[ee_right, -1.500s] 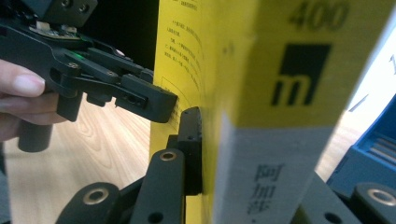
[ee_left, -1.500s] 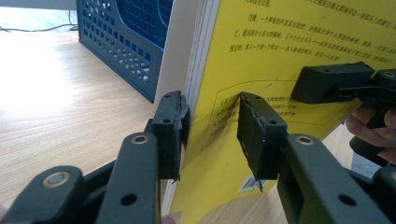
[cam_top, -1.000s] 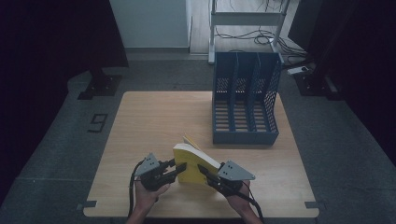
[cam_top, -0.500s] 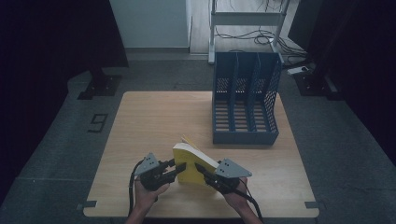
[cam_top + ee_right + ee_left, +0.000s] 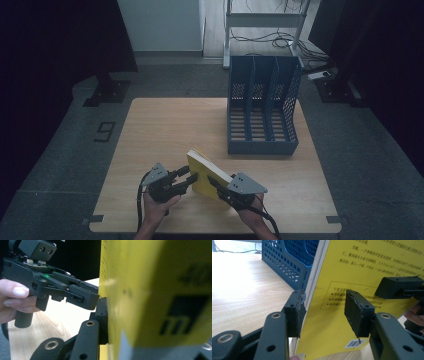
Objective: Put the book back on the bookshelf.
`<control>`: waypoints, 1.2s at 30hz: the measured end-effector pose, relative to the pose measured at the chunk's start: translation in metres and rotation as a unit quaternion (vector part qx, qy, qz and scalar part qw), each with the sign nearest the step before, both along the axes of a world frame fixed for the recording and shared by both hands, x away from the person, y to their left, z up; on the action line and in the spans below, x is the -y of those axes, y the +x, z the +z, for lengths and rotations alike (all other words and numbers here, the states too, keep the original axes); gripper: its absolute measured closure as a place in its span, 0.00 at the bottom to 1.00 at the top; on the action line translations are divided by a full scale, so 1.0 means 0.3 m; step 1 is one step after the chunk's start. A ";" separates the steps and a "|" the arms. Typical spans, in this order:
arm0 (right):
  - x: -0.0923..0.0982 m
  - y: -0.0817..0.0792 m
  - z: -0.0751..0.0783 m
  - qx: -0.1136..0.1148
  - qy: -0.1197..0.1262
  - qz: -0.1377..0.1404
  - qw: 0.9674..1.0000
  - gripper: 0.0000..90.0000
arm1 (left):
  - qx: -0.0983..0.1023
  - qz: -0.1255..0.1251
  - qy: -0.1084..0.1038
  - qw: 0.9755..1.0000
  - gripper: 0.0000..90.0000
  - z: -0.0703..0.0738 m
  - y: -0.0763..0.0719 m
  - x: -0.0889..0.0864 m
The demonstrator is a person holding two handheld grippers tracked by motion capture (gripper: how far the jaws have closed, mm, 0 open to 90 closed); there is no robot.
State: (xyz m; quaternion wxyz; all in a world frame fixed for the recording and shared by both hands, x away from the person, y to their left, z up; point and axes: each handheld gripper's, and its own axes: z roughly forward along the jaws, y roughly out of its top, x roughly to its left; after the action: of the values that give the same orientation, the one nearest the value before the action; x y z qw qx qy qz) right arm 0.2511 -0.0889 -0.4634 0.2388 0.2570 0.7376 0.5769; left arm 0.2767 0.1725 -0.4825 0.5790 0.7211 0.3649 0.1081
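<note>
Both hands come in from the near edge of the table, each angled inward toward the yellow book standing on edge between them, near the front and well short of the blue file rack. The right gripper is clamped on the book. The left gripper has just been opening; its jaws straddle the book's edge, one pad clear of the cover, which carries black print and a barcode

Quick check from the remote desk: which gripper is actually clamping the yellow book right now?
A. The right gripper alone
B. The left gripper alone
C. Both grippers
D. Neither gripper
A: the right gripper presses its pad on the yellow book, while the left gripper has just been opening, one pad standing clear of the cover.
</note>
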 end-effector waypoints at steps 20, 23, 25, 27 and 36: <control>0.055 -0.005 0.034 0.018 0.011 -0.039 0.999 0.83 | -0.009 0.033 0.038 0.999 0.52 -0.013 0.008 -0.003; 0.062 -0.005 0.037 0.019 0.014 -0.044 0.999 0.83 | -0.008 0.035 0.041 0.998 0.52 -0.014 0.009 -0.003; 0.066 -0.004 0.039 0.020 0.016 -0.047 0.999 0.83 | -0.009 0.035 0.042 0.998 0.53 -0.014 0.009 -0.004; 0.069 -0.003 0.039 0.020 0.016 -0.049 0.998 0.83 | -0.009 0.034 0.043 0.998 0.53 -0.014 0.010 -0.005; 0.087 -0.001 0.045 0.021 0.024 -0.066 0.997 0.83 | -0.016 0.032 0.039 0.999 0.52 -0.018 0.013 -0.006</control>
State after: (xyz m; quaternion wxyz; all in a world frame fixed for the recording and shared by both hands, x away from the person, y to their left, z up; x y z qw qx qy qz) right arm 0.2510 -0.1150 -0.4498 0.2853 0.2990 0.6998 0.5827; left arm 0.2806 0.1744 -0.4878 0.5407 0.7328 0.3926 0.1288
